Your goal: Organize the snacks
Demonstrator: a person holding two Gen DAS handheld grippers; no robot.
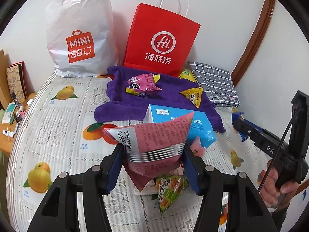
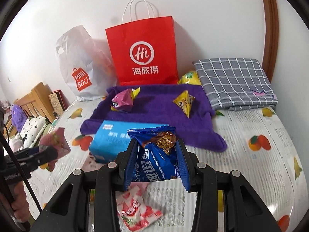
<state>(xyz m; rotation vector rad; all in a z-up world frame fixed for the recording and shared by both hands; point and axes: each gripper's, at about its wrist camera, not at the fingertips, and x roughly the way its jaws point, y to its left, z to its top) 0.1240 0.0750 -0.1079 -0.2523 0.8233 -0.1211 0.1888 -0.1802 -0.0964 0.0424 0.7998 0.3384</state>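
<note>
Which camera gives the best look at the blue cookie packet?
The right wrist view: the blue cookie packet fills the centre, clamped between the right gripper's fingers, its printing readable. The left wrist view shows only a blue scrap of it at the far right.

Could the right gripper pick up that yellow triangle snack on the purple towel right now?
Probably not: its fingers are already shut on a blue cookie packet. The yellow snack itself lies uncovered.

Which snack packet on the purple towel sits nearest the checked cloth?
The yellow triangular packet, alone on the towel's right side; the pink packet lies far left.
</note>
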